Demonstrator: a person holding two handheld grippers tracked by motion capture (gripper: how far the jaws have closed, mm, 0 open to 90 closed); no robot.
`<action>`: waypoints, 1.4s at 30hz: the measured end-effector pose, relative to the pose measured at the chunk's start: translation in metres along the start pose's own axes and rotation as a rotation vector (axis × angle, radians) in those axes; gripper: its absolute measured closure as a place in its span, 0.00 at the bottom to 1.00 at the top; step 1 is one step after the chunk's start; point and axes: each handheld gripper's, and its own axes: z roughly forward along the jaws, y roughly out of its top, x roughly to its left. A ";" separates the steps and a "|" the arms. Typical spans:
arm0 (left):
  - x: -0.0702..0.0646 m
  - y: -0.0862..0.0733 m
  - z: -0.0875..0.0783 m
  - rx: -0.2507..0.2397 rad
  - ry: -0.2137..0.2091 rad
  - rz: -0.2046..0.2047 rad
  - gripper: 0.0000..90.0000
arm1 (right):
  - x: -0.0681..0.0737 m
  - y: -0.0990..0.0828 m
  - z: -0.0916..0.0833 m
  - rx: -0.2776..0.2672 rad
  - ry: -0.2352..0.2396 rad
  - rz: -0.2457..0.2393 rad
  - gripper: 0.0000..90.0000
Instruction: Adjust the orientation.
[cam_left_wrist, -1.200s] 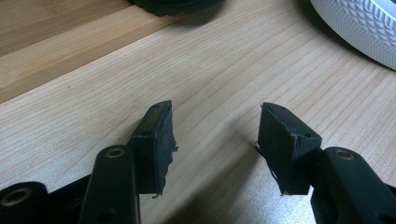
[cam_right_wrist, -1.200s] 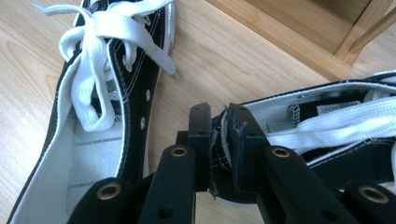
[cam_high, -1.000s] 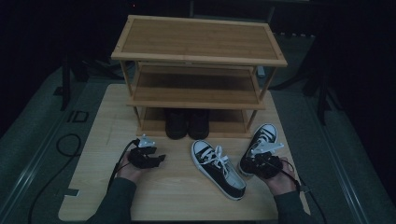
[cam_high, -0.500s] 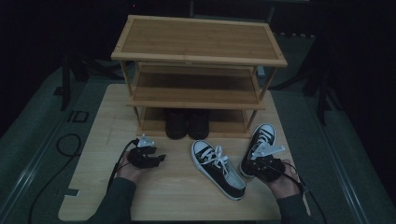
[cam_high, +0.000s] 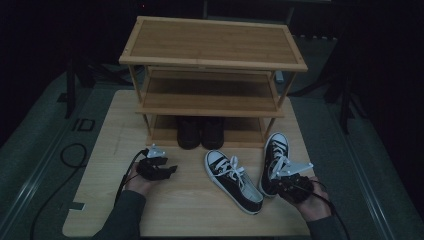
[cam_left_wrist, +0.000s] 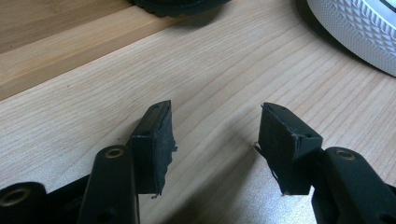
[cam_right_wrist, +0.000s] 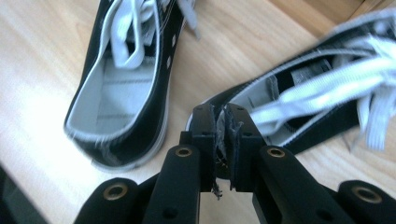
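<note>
Two black sneakers with white laces lie on the wooden table (cam_high: 115, 130) in front of a three-tier wooden shoe rack (cam_high: 212, 45). My right gripper (cam_high: 274, 181) (cam_right_wrist: 220, 116) is shut on the heel rim of the right sneaker (cam_high: 276, 155) (cam_right_wrist: 303, 107), whose toe points at the rack. The other sneaker (cam_high: 232, 180) (cam_right_wrist: 126, 70) lies at an angle just to its left. My left gripper (cam_high: 171, 169) (cam_left_wrist: 215, 135) rests low over bare table left of that sneaker, its jaws wide apart and nothing between them. A white toe cap (cam_left_wrist: 359, 32) shows beyond it.
A pair of dark shoes (cam_high: 200, 131) stands on the rack's bottom shelf; the middle and top shelves are bare. A black cable (cam_high: 75, 155) loops on the floor left of the table. Dark stands flank the rack.
The right sneaker has shifted slightly left with my right gripper on its heel. My left gripper has crept a little to the right.
</note>
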 end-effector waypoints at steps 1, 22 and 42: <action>0.000 0.000 0.000 0.000 0.000 0.000 0.51 | 0.000 0.000 0.000 0.000 0.000 0.000 0.92; 0.000 0.000 0.000 -0.002 -0.001 0.001 0.51 | -0.031 -0.002 0.000 -0.001 -0.110 0.203 0.46; 0.001 0.000 0.000 -0.003 -0.005 -0.002 0.50 | -0.050 0.014 0.048 0.144 -0.239 0.318 0.90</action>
